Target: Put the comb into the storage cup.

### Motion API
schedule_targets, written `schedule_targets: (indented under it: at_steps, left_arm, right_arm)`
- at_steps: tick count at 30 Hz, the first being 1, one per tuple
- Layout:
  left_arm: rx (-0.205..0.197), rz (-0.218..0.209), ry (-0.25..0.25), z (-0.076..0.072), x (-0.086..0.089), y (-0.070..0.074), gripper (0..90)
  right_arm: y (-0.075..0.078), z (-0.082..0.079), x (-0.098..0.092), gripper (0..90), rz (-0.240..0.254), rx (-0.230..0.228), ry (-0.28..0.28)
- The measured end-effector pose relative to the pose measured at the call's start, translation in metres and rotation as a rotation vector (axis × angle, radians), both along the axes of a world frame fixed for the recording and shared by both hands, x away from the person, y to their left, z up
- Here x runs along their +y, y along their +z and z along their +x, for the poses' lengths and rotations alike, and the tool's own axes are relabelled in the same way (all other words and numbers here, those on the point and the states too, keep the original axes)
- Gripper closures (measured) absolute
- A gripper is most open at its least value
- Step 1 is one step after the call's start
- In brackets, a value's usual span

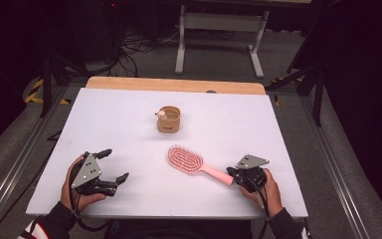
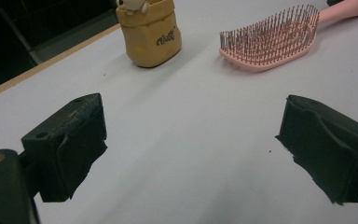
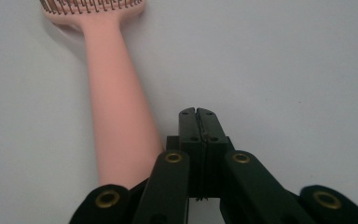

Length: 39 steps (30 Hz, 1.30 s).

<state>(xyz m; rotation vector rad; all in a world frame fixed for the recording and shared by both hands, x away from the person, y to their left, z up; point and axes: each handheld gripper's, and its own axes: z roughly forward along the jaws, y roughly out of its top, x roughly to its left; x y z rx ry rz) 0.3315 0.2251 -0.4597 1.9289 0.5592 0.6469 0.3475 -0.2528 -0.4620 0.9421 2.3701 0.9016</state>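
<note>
A pink hairbrush (image 1: 189, 162) lies bristles up near the table's middle, its handle (image 3: 116, 116) pointing toward the front right. My right gripper (image 1: 235, 174) rests at the handle's end; its jaws are shut against each other with nothing between them, and the handle lies just beside them. The gripper's tip (image 3: 196, 112) points along the table past the handle. My left gripper (image 1: 115, 165) sits at the front left with its jaws wide apart and empty; its fingers (image 2: 72, 140) frame bare table. A small tan pouch (image 1: 168, 119) with a little toy figure in it stands upright behind the brush (image 2: 272, 39).
The white table top (image 1: 129, 124) has a wooden strip along its far edge (image 1: 174, 84). Beyond it stand a white frame's legs (image 1: 219, 45) and cables on the grey floor. Metal rails run along both sides of the table.
</note>
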Motion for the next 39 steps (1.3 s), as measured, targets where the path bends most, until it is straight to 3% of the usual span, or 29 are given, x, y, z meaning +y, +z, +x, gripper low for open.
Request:
schedule_targets:
  at_steps: [5, 19, 39]
  left_arm:
    - [0.001, 0.0, -0.002, 0.0, 0.001, 0.0, 8.2]
    - [-0.004, 0.003, 0.002, -0.001, 0.0, 0.0, 7.8]
    - [0.002, 0.01, -0.009, -0.001, 0.0, 0.0, 7.9]
  right_arm:
    - [0.001, -0.003, 0.006, 90.0, -0.031, -0.012, 0.011]
    - [0.0, -0.014, 0.011, 90.0, -0.031, -0.016, 0.049]
    - [0.001, -0.018, 0.017, 90.0, -0.044, -0.007, 0.103]
